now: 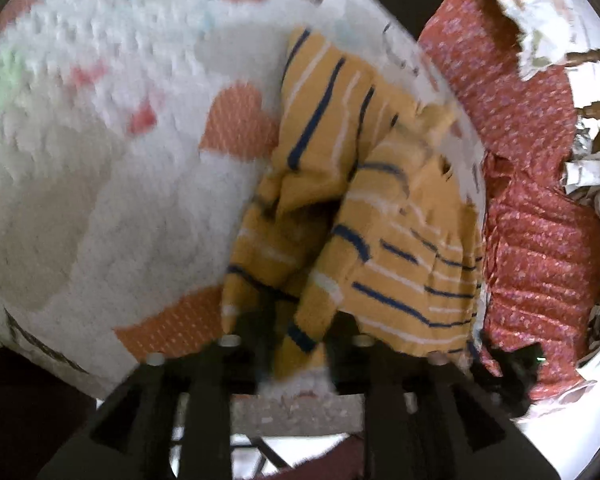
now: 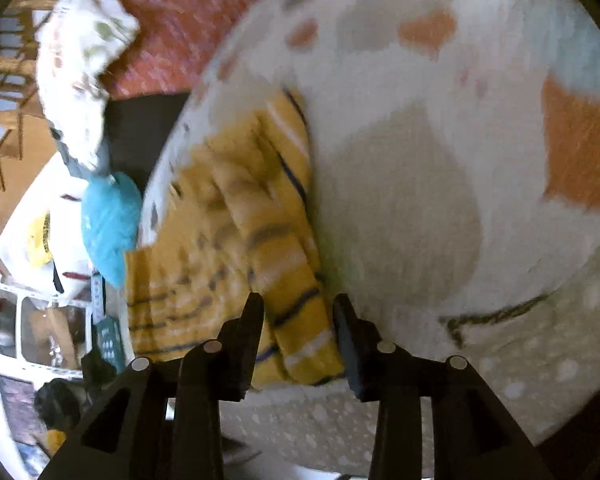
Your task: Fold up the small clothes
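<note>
A small yellow garment (image 1: 360,208) with navy and white stripes lies crumpled on a white quilted mat (image 1: 100,160) with orange hearts. In the left wrist view my left gripper (image 1: 296,344) has its fingers around the garment's near hem, which hangs bunched between them. In the right wrist view the same garment (image 2: 236,240) lies at the mat's left edge. My right gripper (image 2: 298,320) has its fingers spread on either side of the garment's near corner, with gaps showing. Both views are blurred by motion.
A red patterned cloth (image 1: 532,184) lies right of the mat. A white floral fabric (image 2: 80,60) and a turquoise bundle (image 2: 110,220) sit left of the mat (image 2: 400,180). Wooden chairs (image 2: 8,80) stand beyond. The mat's near edge is close to both grippers.
</note>
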`<act>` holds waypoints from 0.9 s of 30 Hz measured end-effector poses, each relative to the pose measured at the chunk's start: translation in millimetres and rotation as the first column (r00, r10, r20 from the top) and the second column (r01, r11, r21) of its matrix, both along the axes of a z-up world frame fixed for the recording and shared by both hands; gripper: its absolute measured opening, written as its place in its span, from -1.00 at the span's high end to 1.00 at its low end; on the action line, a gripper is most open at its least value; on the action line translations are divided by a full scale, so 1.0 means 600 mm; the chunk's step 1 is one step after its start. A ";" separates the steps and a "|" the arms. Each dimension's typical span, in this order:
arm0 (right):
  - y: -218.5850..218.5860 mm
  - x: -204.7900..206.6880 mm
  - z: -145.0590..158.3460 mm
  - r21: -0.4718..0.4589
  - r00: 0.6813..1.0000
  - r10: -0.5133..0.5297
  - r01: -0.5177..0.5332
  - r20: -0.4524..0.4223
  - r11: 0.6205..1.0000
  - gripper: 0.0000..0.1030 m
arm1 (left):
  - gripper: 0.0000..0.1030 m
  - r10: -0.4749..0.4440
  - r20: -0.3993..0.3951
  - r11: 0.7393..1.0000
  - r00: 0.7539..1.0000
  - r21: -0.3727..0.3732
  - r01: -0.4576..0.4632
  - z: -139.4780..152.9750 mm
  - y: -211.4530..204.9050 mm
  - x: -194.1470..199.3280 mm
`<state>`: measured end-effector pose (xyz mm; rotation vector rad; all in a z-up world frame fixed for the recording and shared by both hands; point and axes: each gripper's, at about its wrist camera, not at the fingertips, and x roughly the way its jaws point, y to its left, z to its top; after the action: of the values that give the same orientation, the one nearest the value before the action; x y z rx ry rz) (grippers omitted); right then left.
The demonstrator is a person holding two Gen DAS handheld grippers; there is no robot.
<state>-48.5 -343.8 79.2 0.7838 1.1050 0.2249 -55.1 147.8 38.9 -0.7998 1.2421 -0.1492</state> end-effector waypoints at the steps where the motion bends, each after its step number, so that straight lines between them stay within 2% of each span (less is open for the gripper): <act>1: 0.004 0.003 0.026 -0.039 0.999 -0.001 0.003 0.046 0.999 0.22 | 0.21 0.005 0.039 1.000 0.999 0.021 -0.006 0.010 0.004 -0.001; 3: 0.027 0.018 0.069 -0.087 0.992 0.017 -0.007 0.125 0.996 0.22 | 0.08 0.018 0.094 0.999 0.995 0.032 -0.021 0.019 0.009 -0.003; 6: 0.099 0.060 0.097 -0.127 0.974 0.138 -0.116 0.179 0.985 0.22 | 0.04 0.029 0.100 1.000 0.995 0.003 -0.029 0.007 0.012 -0.006; 9: 0.180 0.116 0.065 -0.154 0.955 0.266 -0.245 0.134 0.957 0.22 | 0.04 0.019 0.091 1.000 0.996 0.004 -0.019 0.001 0.015 -0.008; 11: 0.213 0.160 0.023 -0.226 0.950 0.303 -0.280 0.073 0.933 0.22 | 0.00 0.007 0.096 1.000 0.995 0.030 -0.010 0.003 0.010 -0.009; 13: 0.209 0.193 -0.010 -0.308 0.961 0.274 -0.251 0.034 0.918 0.22 | -0.05 0.002 0.098 0.999 0.995 0.047 -0.006 0.003 0.000 -0.005; 14: 0.193 0.213 -0.025 -0.330 0.974 0.228 -0.209 0.019 0.921 0.27 | -0.06 -0.002 0.097 0.999 0.995 0.038 -0.002 0.001 -0.002 -0.004; 15: 0.175 0.224 -0.032 -0.318 0.981 0.192 -0.177 0.018 0.931 0.36 | -0.07 -0.003 0.092 1.000 0.996 0.029 0.000 -0.001 -0.003 -0.004; 17: 0.151 0.238 -0.026 -0.295 0.993 0.120 -0.115 0.000 0.949 0.37 | -0.08 -0.004 0.081 1.000 0.997 0.012 0.003 -0.007 -0.002 -0.002; 19: 0.161 0.236 -0.002 -0.330 0.993 0.119 -0.111 0.006 0.938 0.26 | -0.11 0.000 0.071 1.000 0.997 -0.007 0.000 -0.013 -0.004 0.002; 20: 0.178 0.232 0.018 -0.352 0.989 0.148 -0.130 0.023 0.927 0.21 | -0.12 0.002 0.068 1.000 0.998 -0.013 -0.001 -0.015 -0.005 0.003; 22: 0.228 0.222 0.053 -0.337 0.969 0.242 -0.211 0.054 0.917 0.07 | -0.12 -0.002 0.060 1.000 0.998 -0.020 0.003 -0.019 -0.011 0.003; 24: 0.282 0.216 0.069 -0.282 0.942 0.329 -0.302 0.056 0.911 -0.13 | -0.12 -0.014 0.056 1.000 0.998 -0.019 0.015 -0.020 -0.018 0.001; 27: 0.385 0.219 0.059 -0.175 0.888 0.460 -0.451 0.009 0.875 -0.18 | -0.12 -0.027 0.053 1.000 0.998 -0.002 0.027 -0.022 -0.030 -0.005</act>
<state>82.8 -112.5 114.6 0.3522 1.2331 0.5394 -58.2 129.8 25.6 -0.7769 1.2035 -0.1922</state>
